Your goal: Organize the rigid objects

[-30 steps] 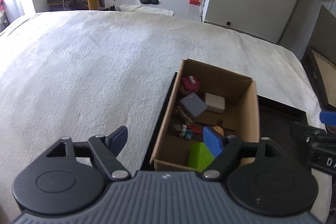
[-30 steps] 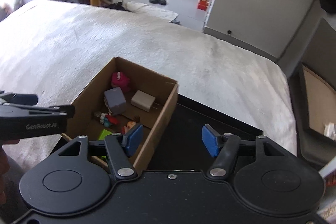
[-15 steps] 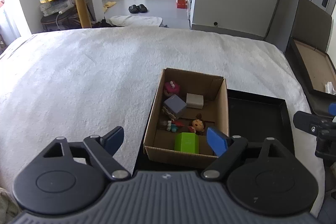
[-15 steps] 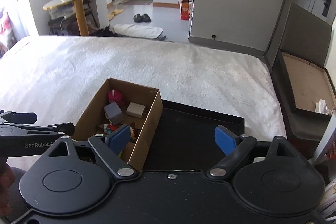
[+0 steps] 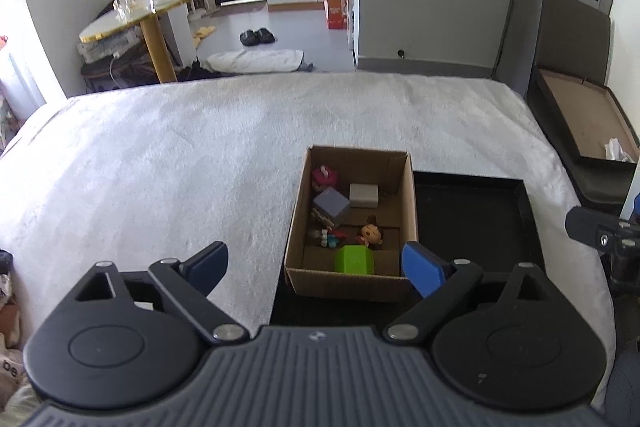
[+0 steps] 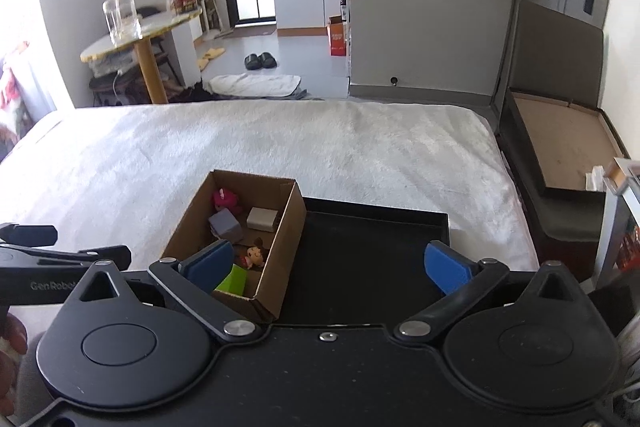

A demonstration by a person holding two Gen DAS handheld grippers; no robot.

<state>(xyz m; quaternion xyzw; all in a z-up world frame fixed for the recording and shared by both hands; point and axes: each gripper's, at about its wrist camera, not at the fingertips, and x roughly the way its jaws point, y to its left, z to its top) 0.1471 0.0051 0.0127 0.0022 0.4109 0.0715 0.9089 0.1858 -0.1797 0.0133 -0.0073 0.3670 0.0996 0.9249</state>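
A brown cardboard box (image 5: 407, 203) (image 6: 290, 223) sits on the white bedspread, against the left side of a flat black tray (image 5: 472, 203) (image 6: 368, 247). Inside it lie a green block (image 5: 354, 259) (image 6: 234, 281), a grey cube (image 5: 331, 205) (image 6: 226, 225), a beige block (image 5: 364, 195) (image 6: 262, 219), a pink toy (image 5: 324, 177) (image 6: 225, 199), a small doll (image 5: 372, 235) (image 6: 255, 257) and other small pieces. My left gripper (image 5: 316, 265) hangs above the box's near edge, jaws opening, nothing between them. My right gripper (image 6: 330, 263) is over the tray, jaws opening, empty.
The white bedspread (image 5: 160, 155) stretches left and far beyond the box. A dark open case (image 5: 580, 123) (image 6: 560, 143) stands off the bed's right side. A round table (image 5: 144, 15) with a glass jar is at the far left, slippers on the floor behind.
Both grippers have risen and drawn back from the box, which now looks smaller and lower. Their jaws have spread wider, the right one most. The box's contents lie unchanged.
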